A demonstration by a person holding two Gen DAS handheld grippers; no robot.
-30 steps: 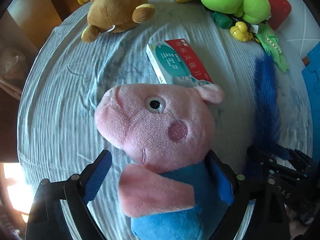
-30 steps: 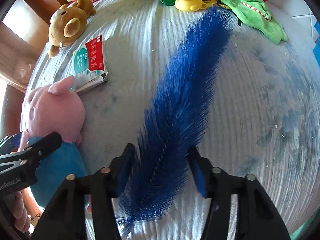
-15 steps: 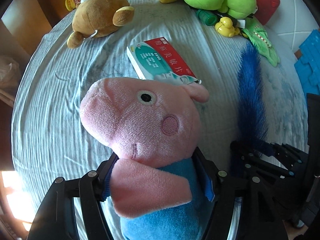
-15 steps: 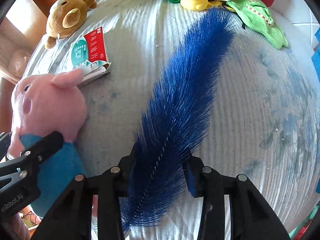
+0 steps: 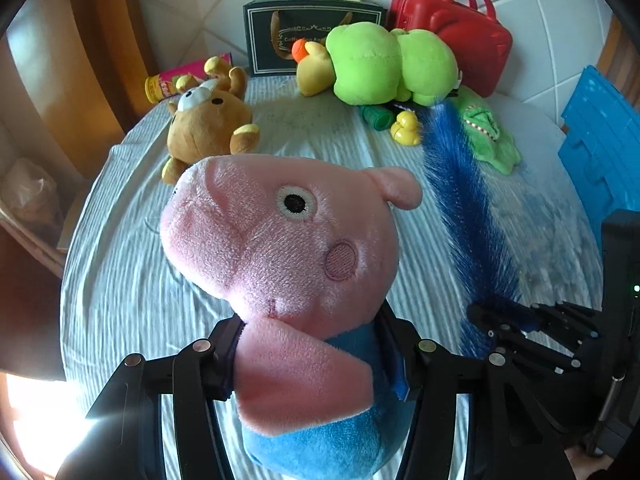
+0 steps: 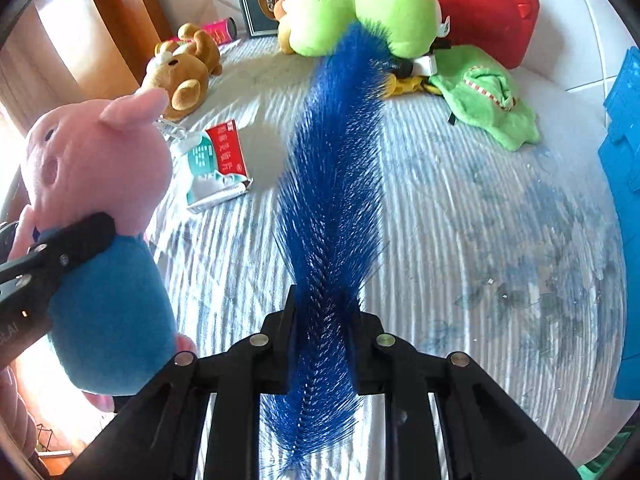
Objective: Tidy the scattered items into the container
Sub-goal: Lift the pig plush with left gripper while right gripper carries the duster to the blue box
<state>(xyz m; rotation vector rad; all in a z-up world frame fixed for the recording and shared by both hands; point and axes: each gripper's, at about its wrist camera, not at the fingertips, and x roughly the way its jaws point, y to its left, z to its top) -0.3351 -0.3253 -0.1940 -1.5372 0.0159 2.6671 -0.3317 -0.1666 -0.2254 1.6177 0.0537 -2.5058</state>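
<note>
Left gripper (image 5: pixel 316 354) jaws now pinching the pig plush (image 5: pixel 280 248) at its blue body, right gripper (image 6: pixel 322 334) jaws pinching the blue feather (image 6: pixel 334 184); both were lying on the desk (image 6: pixel 460 240) a second ago, now lifted clear. Blue container (image 6: pixel 624 200) sits at 3 o'clock, so carry-over probably comes next; medicine box (image 6: pixel 216 166) and brown bear (image 6: pixel 184 76) remain at 10–11 o'clock.

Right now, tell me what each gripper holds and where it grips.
The left gripper clamps the pink pig plush at its blue body, just below the head. The right gripper pinches the blue bristle brush near its lower end.
</note>
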